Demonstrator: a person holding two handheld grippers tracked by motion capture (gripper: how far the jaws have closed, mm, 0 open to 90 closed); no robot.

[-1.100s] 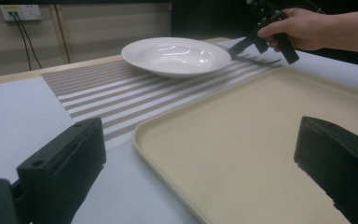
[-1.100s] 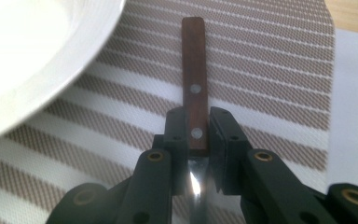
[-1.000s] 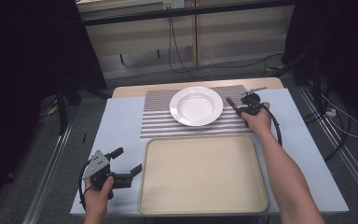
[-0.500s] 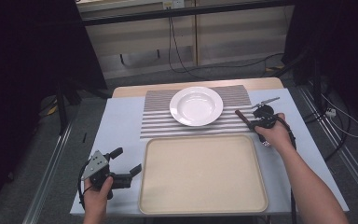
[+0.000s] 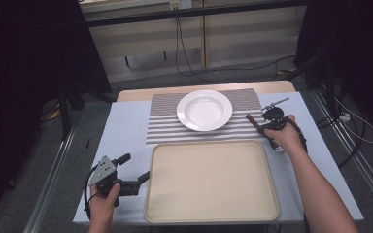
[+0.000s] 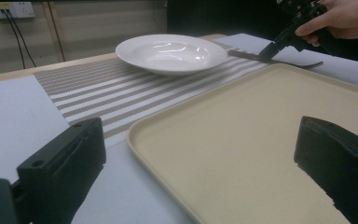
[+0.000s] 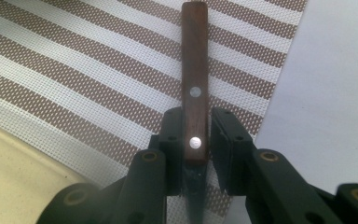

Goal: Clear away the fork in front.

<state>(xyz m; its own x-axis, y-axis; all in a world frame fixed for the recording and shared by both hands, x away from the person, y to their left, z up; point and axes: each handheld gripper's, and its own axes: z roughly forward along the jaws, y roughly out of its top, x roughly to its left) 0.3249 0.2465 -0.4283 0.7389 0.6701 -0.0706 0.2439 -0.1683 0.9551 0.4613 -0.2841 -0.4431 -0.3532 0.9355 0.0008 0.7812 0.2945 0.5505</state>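
A knife with a brown wooden handle [image 5: 253,122] lies low at the right edge of the striped placemat [image 5: 165,128]. My right gripper [image 5: 262,127] is shut on the handle [image 7: 195,84], one jaw on each side, with the blade running back under the gripper. In the left gripper view the knife's blade [image 6: 303,64] rests on the pale cloth beyond the tray. My left gripper [image 5: 137,167] is open with nothing between its jaws, at the left edge of the beige tray [image 5: 150,194]. A white plate [image 5: 204,110] sits at the middle of the placemat.
The beige tray [image 6: 168,149] holds nothing and takes up the near middle of the table. Pale cloth [image 5: 121,131] covers the tabletop on both sides. Cables [image 5: 184,53] run over the floor beyond the far table edge.
My right gripper has carried the knife from beside the plate toward the near right, to the placemat's right edge. It has hardly moved in the last half second. The left gripper has stayed put.
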